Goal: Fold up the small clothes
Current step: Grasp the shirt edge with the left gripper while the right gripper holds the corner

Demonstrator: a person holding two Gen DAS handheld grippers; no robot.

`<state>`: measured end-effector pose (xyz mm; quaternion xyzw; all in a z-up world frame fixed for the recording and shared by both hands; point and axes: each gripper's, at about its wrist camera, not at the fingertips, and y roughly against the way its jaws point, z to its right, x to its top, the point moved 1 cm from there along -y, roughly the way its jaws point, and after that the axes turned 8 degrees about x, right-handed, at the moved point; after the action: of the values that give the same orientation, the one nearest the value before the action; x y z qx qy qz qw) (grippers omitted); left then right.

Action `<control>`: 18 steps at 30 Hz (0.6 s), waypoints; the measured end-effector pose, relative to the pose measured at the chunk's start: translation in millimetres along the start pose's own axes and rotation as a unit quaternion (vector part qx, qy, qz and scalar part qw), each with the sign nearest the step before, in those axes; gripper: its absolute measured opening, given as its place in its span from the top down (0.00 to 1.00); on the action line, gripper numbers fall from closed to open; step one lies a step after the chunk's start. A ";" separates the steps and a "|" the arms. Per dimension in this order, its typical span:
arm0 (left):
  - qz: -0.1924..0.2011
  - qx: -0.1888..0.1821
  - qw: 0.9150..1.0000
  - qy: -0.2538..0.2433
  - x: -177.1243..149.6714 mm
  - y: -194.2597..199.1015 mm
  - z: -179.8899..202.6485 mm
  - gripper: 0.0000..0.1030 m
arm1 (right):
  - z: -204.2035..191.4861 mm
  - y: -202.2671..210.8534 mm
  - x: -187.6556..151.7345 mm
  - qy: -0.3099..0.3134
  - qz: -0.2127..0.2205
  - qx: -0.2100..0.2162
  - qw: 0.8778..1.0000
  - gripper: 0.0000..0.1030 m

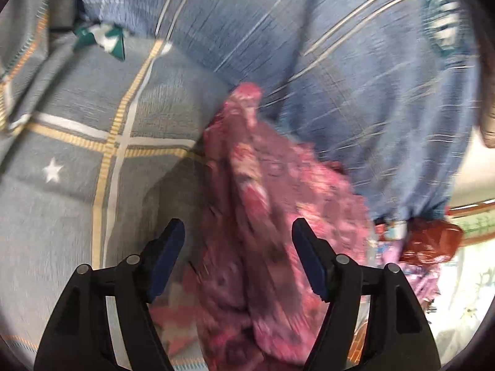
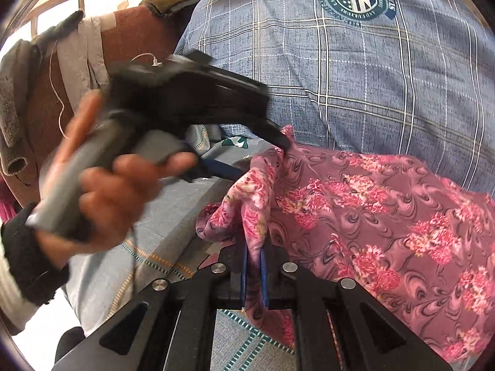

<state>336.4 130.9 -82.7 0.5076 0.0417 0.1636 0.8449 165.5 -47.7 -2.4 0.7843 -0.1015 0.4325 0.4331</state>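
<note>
Right gripper (image 2: 253,275) is clenched on a fold of the pink floral garment (image 2: 371,216), which lies on the bed's blue checked cover (image 2: 340,77); left gripper (image 1: 238,247) gapes, unclosed. Tugging now could slip the thin pinch.

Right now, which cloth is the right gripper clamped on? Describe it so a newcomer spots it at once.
Start at the big blue plaid quilt with the round green emblem. Against its lower edge lies a mauve floral garment, one fold pinched in the right gripper. It alone carries pink flower clusters on swirls; the bedding around it is checked or striped.
</note>
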 end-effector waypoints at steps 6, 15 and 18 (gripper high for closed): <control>-0.014 -0.072 0.997 -0.012 7.0 -11.5 8.9 0.49 | 7.5 -4.6 -3.0 -0.008 0.001 0.018 1.000 0.94; 0.029 -0.081 0.994 -0.066 -10.6 25.8 54.6 0.91 | 24.2 20.5 1.6 -0.047 0.031 0.032 0.998 0.95; 0.042 -0.091 0.991 -0.087 -22.1 40.1 90.8 0.91 | 30.4 46.6 1.9 -0.062 0.052 0.029 0.996 0.95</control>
<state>327.6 64.6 -6.2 0.4422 -0.0686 0.1569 0.8804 159.7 -98.8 19.0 0.8154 -0.1559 0.4081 0.3799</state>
